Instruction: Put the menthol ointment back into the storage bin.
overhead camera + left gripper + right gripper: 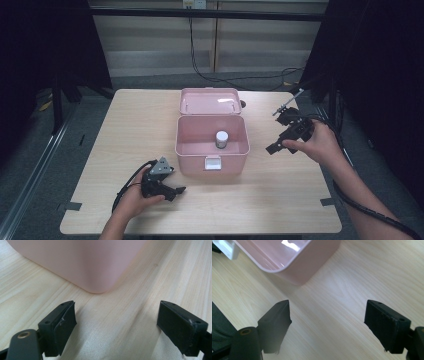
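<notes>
A pink box point(190, 147) stands open in the middle of the table, its lid point(210, 101) tipped back. Inside it a small bottle point(221, 139) with a white cap stands upright. My left gripper point(176, 190) rests low on the table just off the box's front left corner, open, nothing between its jaws. In the left gripper view, a rounded corner of the pink box point(97, 272) lies just ahead of the left gripper point(116, 325). My right gripper point(272, 147) hovers to the right of the box, open and empty. A corner of the box point(297, 267) sits ahead of the right gripper point(327, 325).
The box has a white latch point(212, 163) on its front wall. The light wooden table point(280, 200) has bare room in front of and beside the box. A black cable point(210, 75) runs across the floor behind the table. Dark curtains hang on both sides.
</notes>
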